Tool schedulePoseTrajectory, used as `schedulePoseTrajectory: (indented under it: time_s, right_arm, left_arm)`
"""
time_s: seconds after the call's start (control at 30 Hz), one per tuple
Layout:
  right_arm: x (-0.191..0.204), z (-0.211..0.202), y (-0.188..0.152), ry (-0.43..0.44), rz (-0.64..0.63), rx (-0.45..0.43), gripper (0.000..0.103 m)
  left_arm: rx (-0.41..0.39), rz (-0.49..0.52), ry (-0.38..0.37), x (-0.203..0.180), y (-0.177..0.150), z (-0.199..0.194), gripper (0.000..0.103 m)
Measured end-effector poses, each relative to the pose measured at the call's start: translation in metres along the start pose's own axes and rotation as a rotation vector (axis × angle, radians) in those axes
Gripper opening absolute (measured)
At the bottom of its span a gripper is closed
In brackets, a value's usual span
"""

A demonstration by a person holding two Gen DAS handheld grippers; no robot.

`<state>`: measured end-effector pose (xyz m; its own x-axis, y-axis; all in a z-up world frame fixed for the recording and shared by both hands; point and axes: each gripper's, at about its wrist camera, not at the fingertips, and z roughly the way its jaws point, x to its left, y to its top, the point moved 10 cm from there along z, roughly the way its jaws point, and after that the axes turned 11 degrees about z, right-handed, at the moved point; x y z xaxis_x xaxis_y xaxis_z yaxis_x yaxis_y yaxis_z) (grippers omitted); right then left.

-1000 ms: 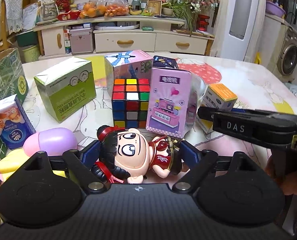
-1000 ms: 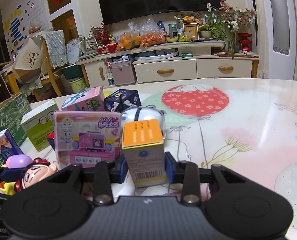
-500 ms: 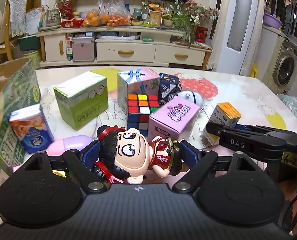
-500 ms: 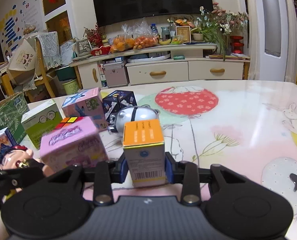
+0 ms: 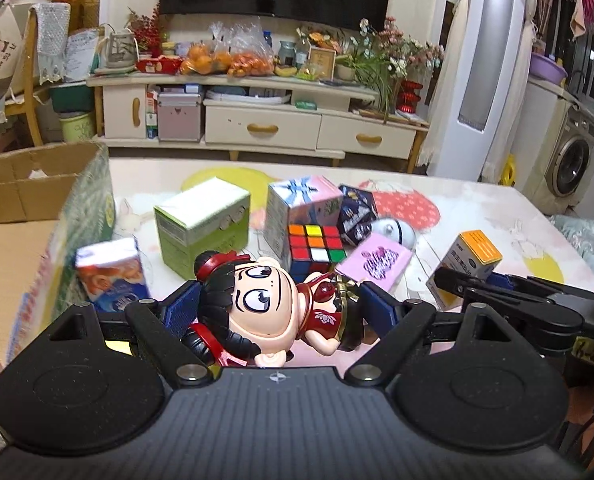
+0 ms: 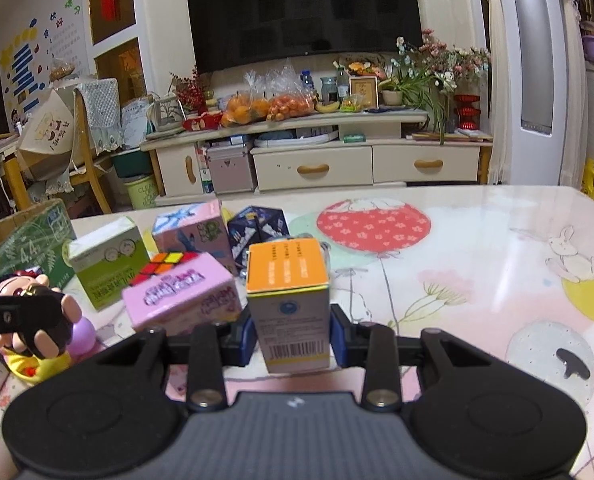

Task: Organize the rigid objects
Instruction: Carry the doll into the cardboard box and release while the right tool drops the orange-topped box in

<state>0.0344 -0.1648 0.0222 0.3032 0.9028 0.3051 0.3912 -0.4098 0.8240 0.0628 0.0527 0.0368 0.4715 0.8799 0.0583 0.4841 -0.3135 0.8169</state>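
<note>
From the left wrist, the left hand-held gripper (image 5: 275, 304) is clamped on a doll (image 5: 265, 312) above the pastel-patterned bench (image 5: 477, 216); a cardboard box (image 5: 21, 216) stands at left and a cream cabinet (image 5: 257, 128) lies beyond. From the right wrist, the right hand-held gripper (image 6: 291, 338) is clamped on an orange-topped box (image 6: 287, 304) above the bench's near edge, with a dark television (image 6: 301, 12) on the far wall.

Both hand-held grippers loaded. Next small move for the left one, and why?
Probably swing the left hand-held gripper leftward over the open cardboard box. It is shut on the doll, already clear of the table, and the box sits just to its left. The right hand-held gripper holds the orange-top carton and can follow.
</note>
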Motion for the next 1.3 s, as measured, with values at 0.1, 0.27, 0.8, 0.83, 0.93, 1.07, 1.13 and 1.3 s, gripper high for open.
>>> schedulePoseTrajectory:
  time_s: [0.1, 0.27, 0.8, 0.83, 0.93, 1.07, 1.13, 1.3]
  right_arm:
    - [0.009, -0.008, 0.006, 0.014, -0.003, -0.02, 0.035]
    - [0.036, -0.018, 0.014, 0.058, -0.027, -0.042, 0.035]
    - [0.158, -0.039, 0.02, 0.266, -0.142, -0.04, 0.035]
    - [0.166, -0.038, 0.019, 0.279, -0.152, -0.036, 0.035]
    - [0.191, -0.037, 0.014, 0.318, -0.185, -0.019, 0.035]
    - [0.225, -0.03, 0.005, 0.373, -0.208, 0.02, 0.035]
    - [0.241, -0.026, 0.001, 0.395, -0.225, 0.039, 0.035]
    - [0.273, -0.018, -0.013, 0.442, -0.257, 0.079, 0.035]
  left_arm:
    - [-0.019, -0.013, 0.006, 0.006, 0.006, -0.006, 0.103]
    - [-0.044, -0.022, 0.03, 0.018, 0.013, -0.017, 0.103]
    - [-0.099, -0.109, 0.165, 0.086, 0.017, -0.053, 0.103]
    - [-0.098, -0.117, 0.176, 0.09, 0.016, -0.054, 0.103]
    - [-0.096, -0.15, 0.207, 0.104, 0.014, -0.06, 0.103]
    - [-0.096, -0.192, 0.253, 0.128, 0.009, -0.068, 0.103]
    - [-0.097, -0.211, 0.276, 0.138, 0.006, -0.073, 0.103]
    - [-0.088, -0.235, 0.336, 0.158, 0.003, -0.078, 0.103]
